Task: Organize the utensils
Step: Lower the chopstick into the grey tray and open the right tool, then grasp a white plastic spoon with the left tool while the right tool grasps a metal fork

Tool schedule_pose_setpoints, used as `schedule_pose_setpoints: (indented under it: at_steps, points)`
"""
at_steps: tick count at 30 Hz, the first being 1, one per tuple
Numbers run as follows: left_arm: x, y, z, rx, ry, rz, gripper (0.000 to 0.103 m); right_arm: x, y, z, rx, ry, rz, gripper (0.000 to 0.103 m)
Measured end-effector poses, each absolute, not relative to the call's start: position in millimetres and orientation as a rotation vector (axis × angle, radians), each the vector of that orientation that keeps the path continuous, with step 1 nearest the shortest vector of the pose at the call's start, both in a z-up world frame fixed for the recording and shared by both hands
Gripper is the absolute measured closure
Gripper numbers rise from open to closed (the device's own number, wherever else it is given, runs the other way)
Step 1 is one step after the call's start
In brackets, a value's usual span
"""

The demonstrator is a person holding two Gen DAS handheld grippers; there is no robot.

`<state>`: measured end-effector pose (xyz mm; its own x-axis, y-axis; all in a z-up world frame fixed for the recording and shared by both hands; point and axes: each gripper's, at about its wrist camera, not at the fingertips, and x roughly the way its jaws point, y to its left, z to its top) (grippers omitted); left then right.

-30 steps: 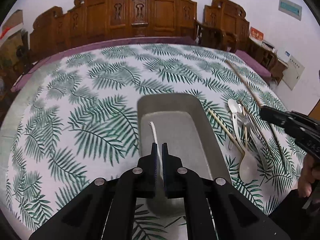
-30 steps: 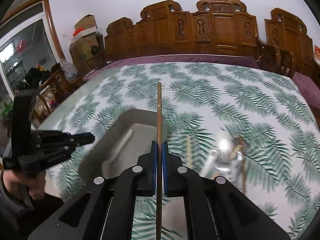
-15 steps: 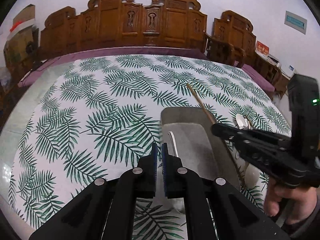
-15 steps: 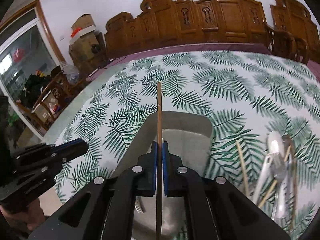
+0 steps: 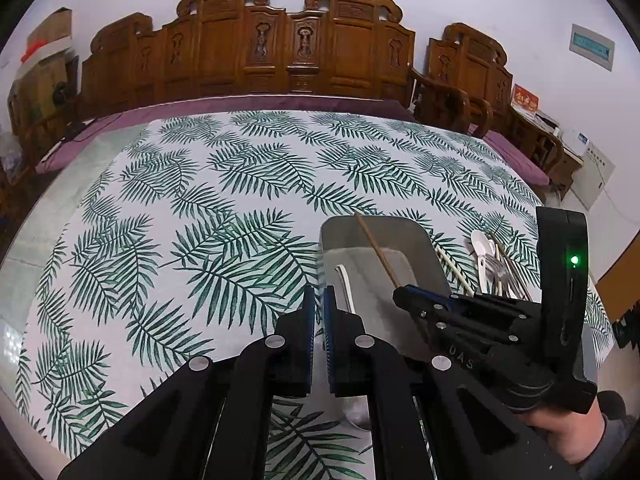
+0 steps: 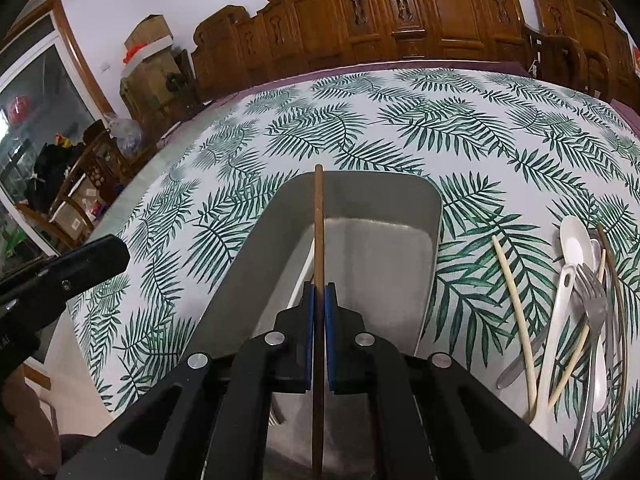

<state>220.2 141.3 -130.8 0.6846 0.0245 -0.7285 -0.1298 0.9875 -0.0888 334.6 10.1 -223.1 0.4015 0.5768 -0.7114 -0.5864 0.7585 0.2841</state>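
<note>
Brown wooden chopstick (image 6: 318, 216) clamped between the blue pads of the right gripper (image 6: 319, 304), held lengthwise above the grey tray (image 6: 434, 208), tip over the tray's far rim. Tray sits near the table's near edge; a white utensil handle (image 6: 305, 268) lies inside along its left wall. Left gripper (image 5: 316, 312) has jaws closed on nothing, poised over the tray's left rim. Right of the tray, a loose pile on the cloth: cream chopstick (image 6: 514, 300) just beside the tray, then white spoon (image 6: 574, 248), metal fork (image 6: 592, 292) and a dark chopstick (image 6: 616, 280) overlapping. Table carries a white tablecloth (image 5: 200, 208) with green fern-leaf print; purple cloth (image 5: 256, 102) shows along the far edge. Carved wooden chairs (image 5: 288, 48) line the white back wall. Cardboard boxes (image 6: 148, 44) and a glass door (image 6: 36, 96) at the left side.
</note>
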Motion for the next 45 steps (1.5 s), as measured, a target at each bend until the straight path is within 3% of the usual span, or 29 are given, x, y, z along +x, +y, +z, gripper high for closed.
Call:
schedule_pose_setpoints:
  at_steps: [14, 21, 24, 27, 30, 45]
  points:
    - [223.3, 106.0, -130.2, -0.110, 0.806, 0.015, 0.098, 329.3, -78.9, -177.9, -0.092, 0.761, 0.738, 0.094]
    - [224.9, 75.5, -129.9, -0.096, 0.797, -0.048, 0.069, 342.7, -142.1, -174.5, -0.153, 0.734, 0.638, 0.094]
    - [225.8, 61.9, -130.9, -0.082, 0.797, -0.072, 0.065, 346.1, -160.7, -180.2, -0.153, 0.745, 0.613, 0.094]
    - [226.3, 51.0, -132.7, -0.073, 0.798, -0.089, 0.054, 347.9, -170.1, -189.9, -0.149, 0.763, 0.594, 0.094]
    - [226.9, 42.0, -134.8, -0.066, 0.804, -0.102, 0.054, 348.1, -170.5, -202.4, -0.153, 0.787, 0.599, 0.082]
    - [228.4, 20.7, -148.5, -0.025, 0.844, -0.118, 0.053, 357.9, -149.5, -249.5, -0.267, 0.877, 0.570, 0.082]
